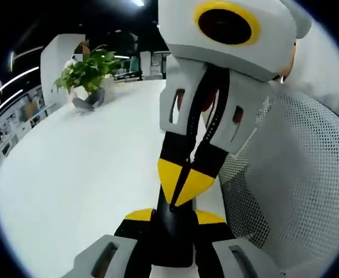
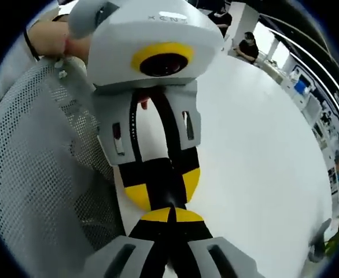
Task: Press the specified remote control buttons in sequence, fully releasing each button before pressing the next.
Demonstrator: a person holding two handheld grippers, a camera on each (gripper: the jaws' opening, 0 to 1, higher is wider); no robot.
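Observation:
A slim black remote control [image 1: 172, 237] stands end-on between the yellow pads of my left gripper [image 1: 174, 216], which is shut on it. From above in the left gripper view, my right gripper [image 1: 184, 184] comes down shut, its yellow tips together and touching the remote's upper end. In the right gripper view my right gripper [image 2: 169, 215] has its tips closed against the remote [image 2: 170, 182], which the left gripper [image 2: 164, 190] clamps from the far side. The remote's buttons are hidden.
Both grippers hang over a white table [image 1: 83, 168]. A grey mesh chair back [image 1: 297, 174] stands close beside them. A potted plant [image 1: 88, 69] sits at the table's far end. A person's hand [image 2: 48, 40] holds the left gripper. People [image 2: 247, 46] sit further off.

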